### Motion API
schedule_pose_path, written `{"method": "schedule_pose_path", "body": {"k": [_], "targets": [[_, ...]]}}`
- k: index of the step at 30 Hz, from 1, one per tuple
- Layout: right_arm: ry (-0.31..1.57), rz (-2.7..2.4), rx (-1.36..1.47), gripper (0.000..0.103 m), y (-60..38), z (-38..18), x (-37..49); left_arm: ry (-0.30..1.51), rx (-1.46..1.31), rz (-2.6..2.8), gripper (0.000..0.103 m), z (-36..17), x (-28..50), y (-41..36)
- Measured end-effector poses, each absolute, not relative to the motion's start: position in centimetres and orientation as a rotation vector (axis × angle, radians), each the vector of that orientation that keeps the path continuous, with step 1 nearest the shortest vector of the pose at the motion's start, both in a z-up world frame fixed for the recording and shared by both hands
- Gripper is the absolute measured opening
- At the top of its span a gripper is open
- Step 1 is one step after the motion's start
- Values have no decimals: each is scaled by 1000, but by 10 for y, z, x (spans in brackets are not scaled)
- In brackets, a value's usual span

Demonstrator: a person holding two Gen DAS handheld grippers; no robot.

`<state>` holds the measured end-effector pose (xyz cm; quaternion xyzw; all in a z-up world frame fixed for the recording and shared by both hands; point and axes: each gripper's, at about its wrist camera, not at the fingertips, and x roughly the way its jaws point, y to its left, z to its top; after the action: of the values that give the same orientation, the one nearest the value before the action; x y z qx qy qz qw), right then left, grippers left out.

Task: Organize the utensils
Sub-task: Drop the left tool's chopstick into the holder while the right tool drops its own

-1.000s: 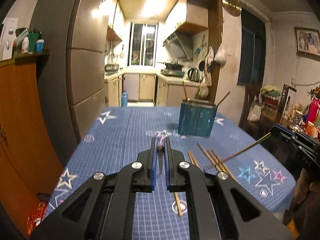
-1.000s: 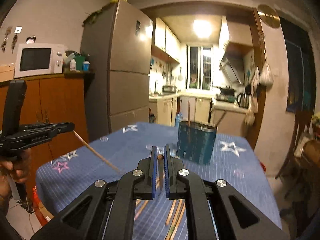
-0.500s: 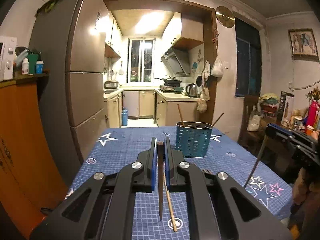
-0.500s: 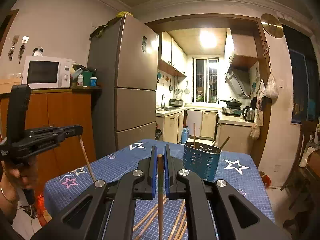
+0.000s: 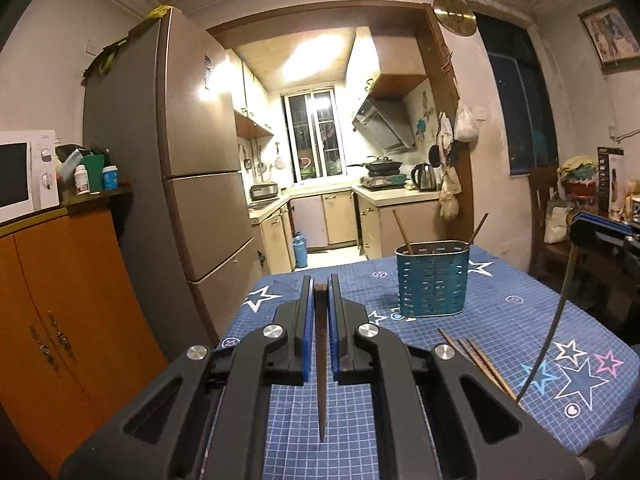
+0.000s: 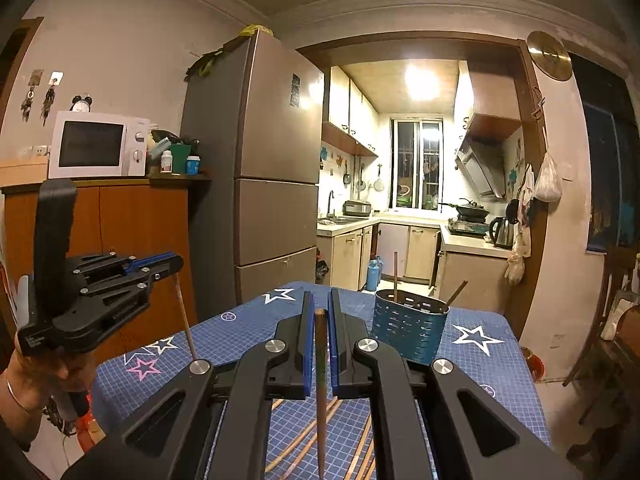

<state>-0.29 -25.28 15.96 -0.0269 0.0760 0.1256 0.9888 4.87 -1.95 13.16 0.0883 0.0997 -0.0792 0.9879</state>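
Both claws, left [image 5: 321, 292] and right [image 6: 319, 308], clamped shut, pointing nearly level.

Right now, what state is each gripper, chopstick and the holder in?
Left gripper: shut on a dark wooden chopstick, tip hanging down.
Right gripper: shut on a brown wooden chopstick, tip hanging down.
Teal perforated utensil holder: upright on the table, two chopsticks inside.
Loose wooden chopsticks: lying on the blue star tablecloth.

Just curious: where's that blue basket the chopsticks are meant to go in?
The blue basket stands upright toward the table's far end, right of centre in both views, two chopsticks already poking out, loose chopsticks lying nearer.
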Motion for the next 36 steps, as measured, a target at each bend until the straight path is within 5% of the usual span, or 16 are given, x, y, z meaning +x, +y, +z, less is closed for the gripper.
{"method": "schedule_pose_path", "body": {"k": [36], "targets": [[168,233,-44,8,-264,178,51,268,199,-79,5,132,109,-14]]}}
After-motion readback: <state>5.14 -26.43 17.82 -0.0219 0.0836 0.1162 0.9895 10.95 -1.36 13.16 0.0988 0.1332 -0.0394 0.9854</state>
